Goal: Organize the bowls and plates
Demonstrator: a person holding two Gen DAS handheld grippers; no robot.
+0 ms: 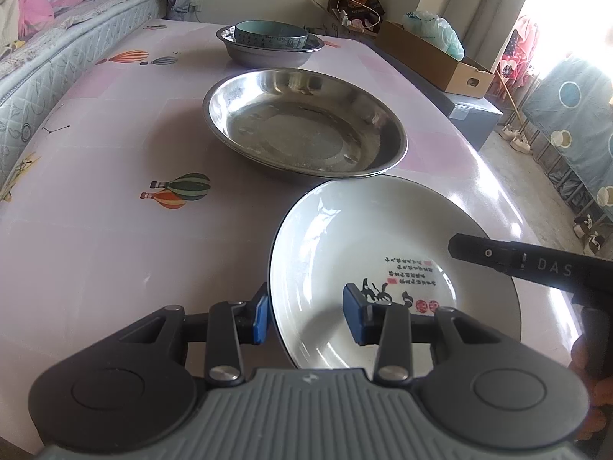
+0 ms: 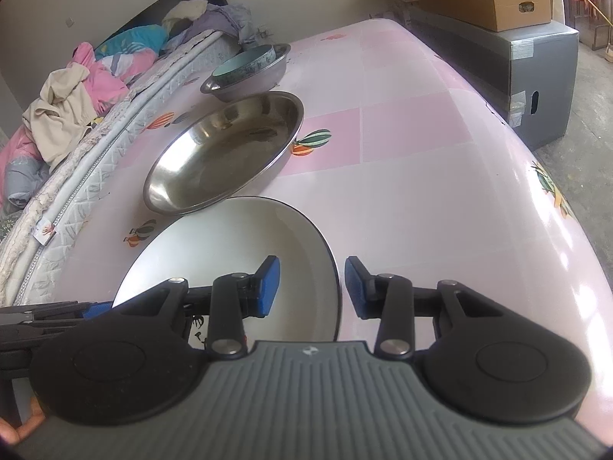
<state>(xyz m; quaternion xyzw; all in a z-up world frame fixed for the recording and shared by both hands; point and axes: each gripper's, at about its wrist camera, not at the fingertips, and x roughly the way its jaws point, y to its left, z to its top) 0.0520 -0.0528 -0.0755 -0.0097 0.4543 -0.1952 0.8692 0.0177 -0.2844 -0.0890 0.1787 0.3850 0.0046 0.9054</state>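
White ceramic plate (image 1: 356,237) straddled at opposite rims by two hand-held grippers.

It lies at the near edge of the pink surface (image 1: 95,230). The left hand-held gripper (image 1: 306,312) and right hand-held gripper (image 2: 312,287) each stand parted around its rim, pads not pressing. Beyond it sit a steel plate (image 1: 306,122), then a teal bowl (image 1: 270,35) in a steel bowl (image 1: 264,55).

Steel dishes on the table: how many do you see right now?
2. A large shallow steel plate mid-table, just beyond the white plate, and a smaller steel bowl farther back with a teal bowl inside it. Stacked ones underneath may be hidden.
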